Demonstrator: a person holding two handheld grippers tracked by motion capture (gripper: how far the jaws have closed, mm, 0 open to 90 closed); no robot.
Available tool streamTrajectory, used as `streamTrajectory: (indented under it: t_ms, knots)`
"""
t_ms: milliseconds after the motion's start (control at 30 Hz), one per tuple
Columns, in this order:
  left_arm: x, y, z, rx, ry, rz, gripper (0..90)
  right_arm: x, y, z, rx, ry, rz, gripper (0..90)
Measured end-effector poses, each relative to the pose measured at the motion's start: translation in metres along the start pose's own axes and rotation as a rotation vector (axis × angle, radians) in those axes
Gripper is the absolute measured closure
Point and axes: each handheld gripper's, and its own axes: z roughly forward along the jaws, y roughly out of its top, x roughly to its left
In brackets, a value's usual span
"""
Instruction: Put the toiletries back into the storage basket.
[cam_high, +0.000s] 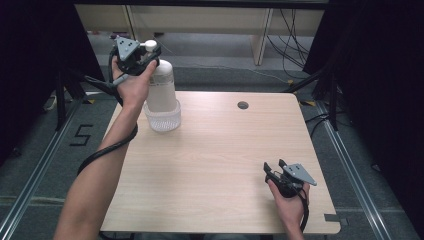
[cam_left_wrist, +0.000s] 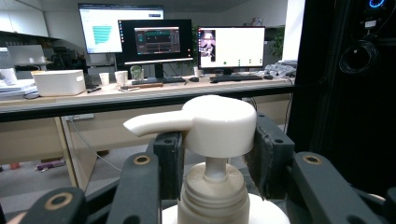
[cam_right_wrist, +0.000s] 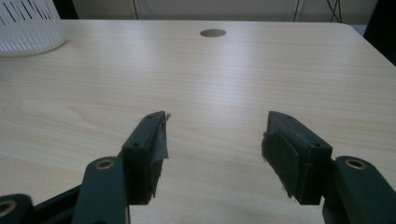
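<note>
A white pump bottle (cam_high: 161, 87) stands upright in a small ribbed white basket (cam_high: 163, 120) at the table's far left. My left gripper (cam_high: 145, 50) is at the bottle's top, shut on the pump head (cam_left_wrist: 219, 123); its pads press on both sides of the head above the neck (cam_left_wrist: 215, 191). The spout points to the left in the left gripper view. My right gripper (cam_high: 274, 167) rests low near the front right corner of the table. Its jaws (cam_right_wrist: 215, 140) are open with only bare wood between them. The basket's edge (cam_right_wrist: 28, 28) shows far off to its left.
The light wooden table (cam_high: 215, 165) has a round cable hole (cam_high: 243, 105) near its far edge. Black curtains flank both sides, and metal floor rails (cam_high: 350, 165) run beside the table. Beyond the bottle stands a desk with monitors (cam_left_wrist: 159, 39).
</note>
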Motion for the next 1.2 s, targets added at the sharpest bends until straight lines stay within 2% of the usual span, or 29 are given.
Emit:
streamTrajectory:
  t_ms: [267, 300, 500, 533, 667, 700, 733, 767, 900, 1000, 1100, 1133, 1200]
  knots:
    - [0.003, -0.004, 0.006, 0.004, 0.007, 0.005, 59.0, -0.001, 0.000, -0.001, -0.003, -0.004, -0.018, 40.0]
    - [0.002, -0.005, 0.007, 0.012, 0.012, -0.006, 59.0, -0.001, 0.000, 0.000, -0.004, -0.002, -0.017, 40.0]
    - [0.004, -0.008, 0.011, 0.020, 0.014, -0.007, 59.0, 0.000, 0.000, 0.000, -0.002, 0.008, 0.004, 40.0]
    - [0.004, -0.010, 0.012, 0.023, 0.017, -0.007, 59.0, -0.001, 0.000, 0.000, -0.001, -0.001, -0.019, 39.9]
    - [0.005, -0.012, 0.015, 0.027, 0.019, -0.008, 59.0, -0.001, 0.000, 0.000, -0.001, -0.002, -0.020, 39.9]
    - [0.005, -0.014, 0.016, 0.029, 0.018, -0.010, 59.0, 0.001, 0.000, 0.000, 0.003, 0.005, 0.005, 40.0]
    - [0.005, -0.014, 0.017, 0.032, 0.022, -0.010, 59.0, -0.001, 0.000, -0.001, 0.004, 0.000, -0.017, 40.0]
    - [0.006, -0.015, 0.017, 0.036, 0.024, -0.012, 59.0, 0.003, -0.001, 0.000, 0.002, -0.002, 0.023, 40.0]
    - [0.007, -0.019, 0.021, 0.039, 0.026, -0.010, 59.0, 0.001, 0.000, 0.001, 0.004, -0.001, -0.008, 40.0]
    - [0.007, -0.021, 0.022, 0.041, 0.025, -0.010, 58.9, 0.001, 0.000, 0.000, 0.002, 0.010, 0.006, 39.9]
    - [0.007, -0.023, 0.024, 0.046, 0.026, -0.014, 59.0, 0.000, 0.000, 0.000, 0.008, 0.006, -0.006, 39.9]
    - [0.007, -0.025, 0.025, 0.049, 0.026, -0.016, 59.0, 0.002, 0.000, -0.001, 0.008, 0.009, 0.019, 39.9]
    - [0.007, -0.026, 0.025, 0.049, 0.028, -0.017, 59.0, 0.001, 0.000, 0.000, 0.007, 0.007, 0.009, 39.9]
